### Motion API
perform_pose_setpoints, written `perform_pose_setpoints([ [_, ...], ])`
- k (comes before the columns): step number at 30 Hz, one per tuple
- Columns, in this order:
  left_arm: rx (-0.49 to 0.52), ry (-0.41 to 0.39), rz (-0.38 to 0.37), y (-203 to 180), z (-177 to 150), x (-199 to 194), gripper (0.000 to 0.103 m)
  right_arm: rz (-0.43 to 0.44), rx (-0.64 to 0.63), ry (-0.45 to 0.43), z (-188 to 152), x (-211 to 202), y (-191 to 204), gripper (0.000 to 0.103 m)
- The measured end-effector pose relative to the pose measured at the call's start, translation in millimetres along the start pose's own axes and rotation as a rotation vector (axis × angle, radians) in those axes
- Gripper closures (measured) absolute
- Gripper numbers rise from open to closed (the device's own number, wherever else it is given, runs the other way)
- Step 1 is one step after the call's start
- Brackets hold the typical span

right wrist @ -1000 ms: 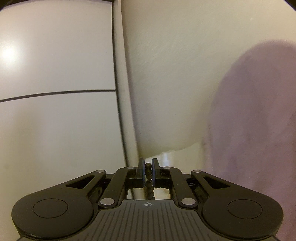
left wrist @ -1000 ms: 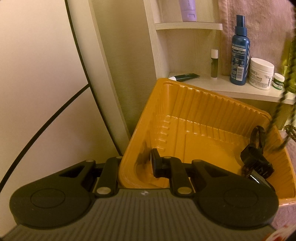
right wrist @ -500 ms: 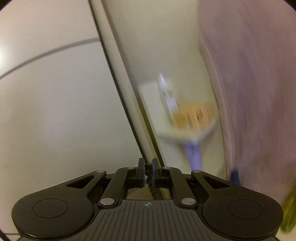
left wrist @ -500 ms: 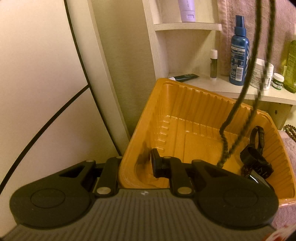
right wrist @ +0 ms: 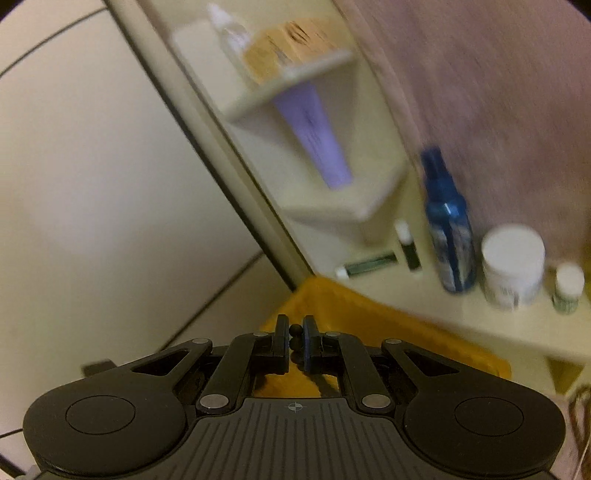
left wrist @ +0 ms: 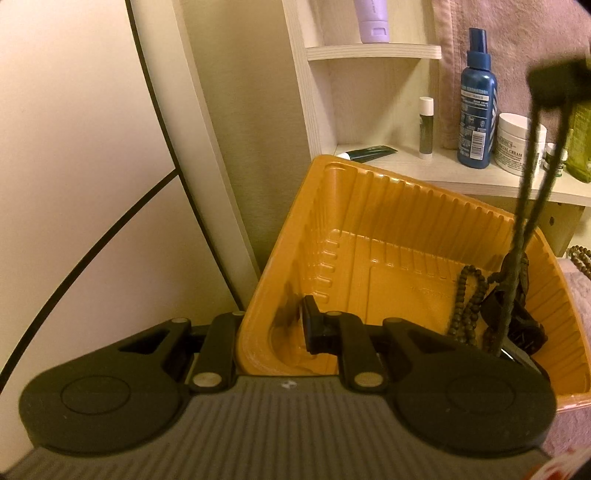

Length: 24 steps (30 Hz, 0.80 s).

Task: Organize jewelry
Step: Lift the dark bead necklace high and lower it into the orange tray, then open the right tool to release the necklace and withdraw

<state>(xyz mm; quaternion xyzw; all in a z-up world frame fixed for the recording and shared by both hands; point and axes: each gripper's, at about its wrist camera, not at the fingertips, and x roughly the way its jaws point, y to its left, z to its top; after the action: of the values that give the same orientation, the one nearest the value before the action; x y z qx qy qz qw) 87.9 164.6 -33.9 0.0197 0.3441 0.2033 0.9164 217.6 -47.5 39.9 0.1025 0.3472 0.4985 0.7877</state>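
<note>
My left tongs (left wrist: 291, 328) are clamped on the near wall of the orange tray (left wrist: 369, 229), one matte black finger inside it and the other outside. My right tongs (right wrist: 295, 341) are pinched shut on the bead necklace (left wrist: 466, 299): in the right wrist view a few small round dark beads sit between the flat pads.

The tray is thin moulded plastic, glossy, with ribbed walls, rounded corners and a flat stepped floor. It is held tilted, its far corner raised toward the shelf (left wrist: 454, 177).

From the blurred right tongs at the top right of the left wrist view, the necklace hangs as a long double strand, nearly upright and leaning slightly. Its lower end lies inside the tray at the right side, where the small matte beads have gathered in a loose loop on the floor. Right beside and partly under them lies a black watch (left wrist: 521, 328) with a dark strap.

The pale wooden shelf behind carries a blue spray bottle (left wrist: 476, 114), a squat white cream jar (left wrist: 517, 142), a slim tube with a white cap (left wrist: 425, 127), and a dark green tube (left wrist: 371, 152) lying flat. On the upper shelf stands a lilac tube (left wrist: 372, 18). A pinkish towel (left wrist: 528, 40) with a soft nap hangs behind.
</note>
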Motion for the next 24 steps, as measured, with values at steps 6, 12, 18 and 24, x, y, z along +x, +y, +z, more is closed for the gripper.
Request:
perform_pose_setpoints([
  [6, 0.003, 0.000, 0.001, 0, -1, 0, 0.087, -0.062, 0.056, 0.074, -25, 19, -26, 0.096],
  [12, 0.004, 0.001, 0.001, 0, 0, 0, 0.087, -0.128, 0.044, 0.111, -37, 28, -36, 0.095],
  [18, 0.006, 0.003, 0.000, 1, 0, -1, 0.087, -0.161, 0.019, 0.104, -44, 24, -38, 0.059],
  [24, 0.007, 0.003, 0.001, 0, 0, -1, 0.087, -0.196, 0.002, 0.111, -47, 21, -36, 0.056],
])
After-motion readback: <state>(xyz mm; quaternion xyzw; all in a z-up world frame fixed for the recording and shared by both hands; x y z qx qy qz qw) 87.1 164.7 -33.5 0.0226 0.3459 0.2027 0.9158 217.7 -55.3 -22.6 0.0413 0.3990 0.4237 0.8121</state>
